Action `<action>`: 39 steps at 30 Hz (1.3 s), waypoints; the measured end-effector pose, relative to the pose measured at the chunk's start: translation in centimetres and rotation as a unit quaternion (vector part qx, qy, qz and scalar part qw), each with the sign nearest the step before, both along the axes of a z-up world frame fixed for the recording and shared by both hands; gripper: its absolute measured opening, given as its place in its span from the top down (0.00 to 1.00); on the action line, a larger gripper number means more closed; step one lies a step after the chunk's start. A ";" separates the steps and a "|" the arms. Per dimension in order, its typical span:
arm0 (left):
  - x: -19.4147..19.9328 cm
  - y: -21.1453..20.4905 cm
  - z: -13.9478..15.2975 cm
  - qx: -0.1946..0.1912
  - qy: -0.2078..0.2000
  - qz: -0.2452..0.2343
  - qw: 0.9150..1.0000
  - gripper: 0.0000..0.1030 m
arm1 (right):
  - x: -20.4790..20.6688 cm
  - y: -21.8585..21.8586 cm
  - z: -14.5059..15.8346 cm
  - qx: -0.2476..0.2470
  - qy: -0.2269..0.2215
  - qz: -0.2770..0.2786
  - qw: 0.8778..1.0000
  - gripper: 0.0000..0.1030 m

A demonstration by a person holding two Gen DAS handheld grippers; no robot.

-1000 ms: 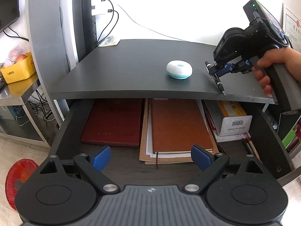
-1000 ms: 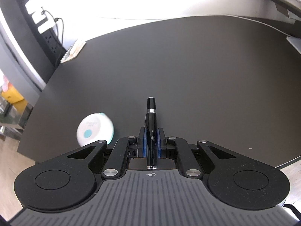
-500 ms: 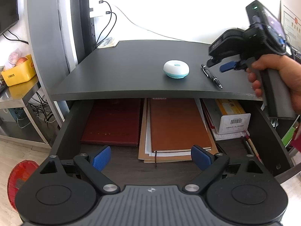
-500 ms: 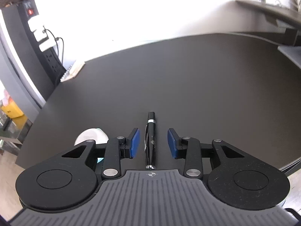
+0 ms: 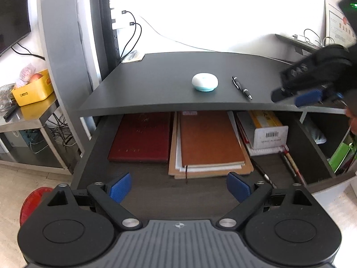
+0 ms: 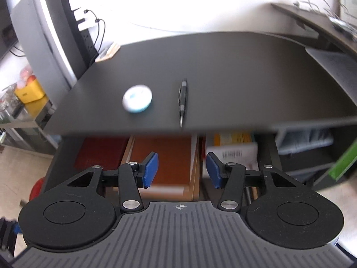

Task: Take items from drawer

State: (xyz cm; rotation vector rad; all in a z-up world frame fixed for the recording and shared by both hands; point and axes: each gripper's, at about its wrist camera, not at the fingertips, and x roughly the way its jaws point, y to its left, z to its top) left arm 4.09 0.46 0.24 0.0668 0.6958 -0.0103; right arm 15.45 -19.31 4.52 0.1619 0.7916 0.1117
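The open drawer (image 5: 93,138) under the dark desk holds a dark red notebook (image 5: 140,136), a brown notebook (image 5: 209,138) on papers, a white and yellow box (image 5: 267,129) and pens (image 5: 290,163). On the desktop (image 5: 167,89) lie a black pen (image 5: 242,87) and a round white and teal item (image 5: 204,82); both also show in the right wrist view, pen (image 6: 183,100) and round item (image 6: 137,98). My left gripper (image 5: 178,187) is open and empty over the drawer front. My right gripper (image 6: 181,170) is open and empty, pulled back over the drawer, blurred at the right of the left wrist view (image 5: 308,93).
A grey upright panel with a power strip (image 5: 111,22) stands at the desk's back left. A yellow bin (image 5: 31,89) sits on a metal side table at far left. A red object (image 5: 33,198) lies on the floor. Shelves with green folders (image 5: 341,154) are at right.
My right gripper let go of the black pen on the desktop, opened, and drew back toward the drawer. The left gripper stayed open in place.
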 end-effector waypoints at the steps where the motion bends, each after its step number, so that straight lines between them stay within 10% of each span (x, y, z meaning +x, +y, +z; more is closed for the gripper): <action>1: -0.4 0.0 -0.1 0.003 0.001 0.001 1.000 0.10 | -1.2 0.0 -0.2 0.001 0.001 0.000 1.000 0.48; 19: -6.1 0.1 0.6 0.017 -0.009 0.016 1.000 0.09 | -14.2 1.5 0.3 -0.039 -0.031 -0.001 0.999 0.35; 24: -6.7 0.0 1.0 0.019 -0.011 0.015 1.000 0.04 | -16.1 2.3 1.0 -0.063 -0.053 0.002 0.997 0.15; 39: -5.7 1.1 -1.4 0.022 0.025 0.029 0.999 0.04 | -16.3 2.9 -2.2 -0.086 -0.019 0.005 0.996 0.15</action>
